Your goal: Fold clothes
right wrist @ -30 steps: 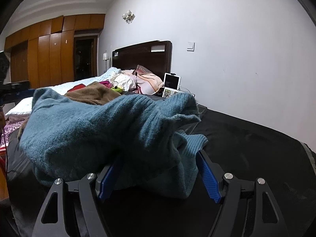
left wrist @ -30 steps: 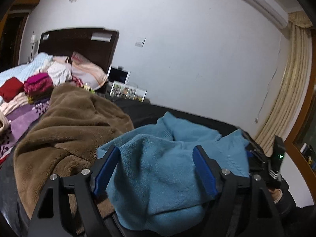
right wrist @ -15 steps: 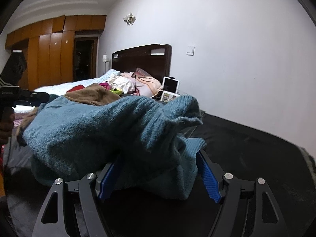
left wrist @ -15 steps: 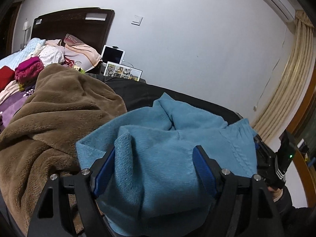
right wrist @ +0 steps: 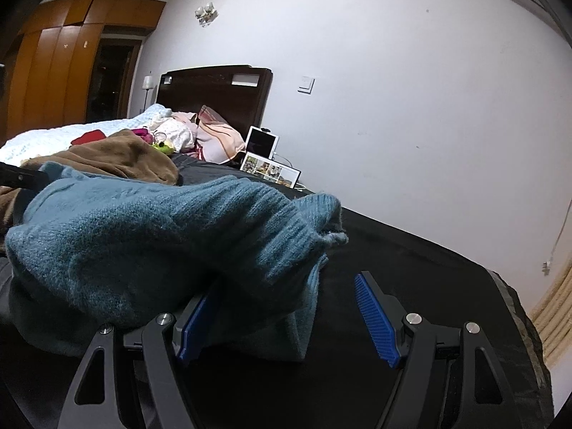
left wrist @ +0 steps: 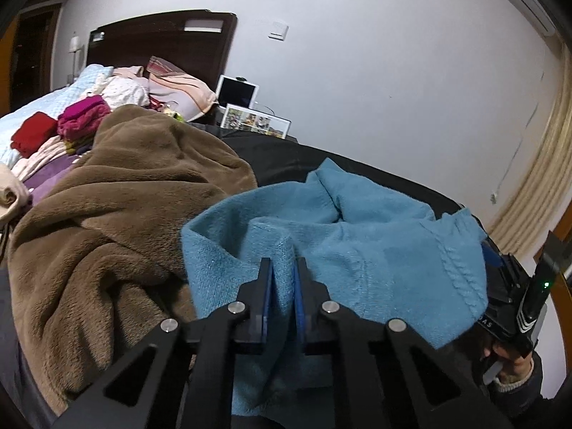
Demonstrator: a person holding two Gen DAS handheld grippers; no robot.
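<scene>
From the left wrist camera, the folding looks barely begun: the blue sweater (left wrist: 343, 246) lies rumpled on the black bedspread (left wrist: 286, 157), its layers bunched and no tidy fold showing, beside a heaped brown fleece blanket (left wrist: 118, 196) that touches its left edge. The left gripper (left wrist: 282, 279) has just been closing and is now clamped on a raised ridge of the sweater's fabric, which is pinched between the blue pads, so a first grasp seems made while the spreading and folding are all left to do. At the far right edge the right gripper (left wrist: 507, 286) shows beyond the sweater's cable-knit corner, held by a hand (left wrist: 511, 361). From the right wrist camera, the blue sweater (right wrist: 161, 243) is piled in a thick lump ahead and to the left, its ribbed hem drooping toward the bedspread. The right gripper (right wrist: 286, 318) stands with its jaws wide apart: the cloth overlaps the left blue pad and hangs partway into the gap, while the right pad is bare and well clear of it, so nothing is gripped on this side yet.
</scene>
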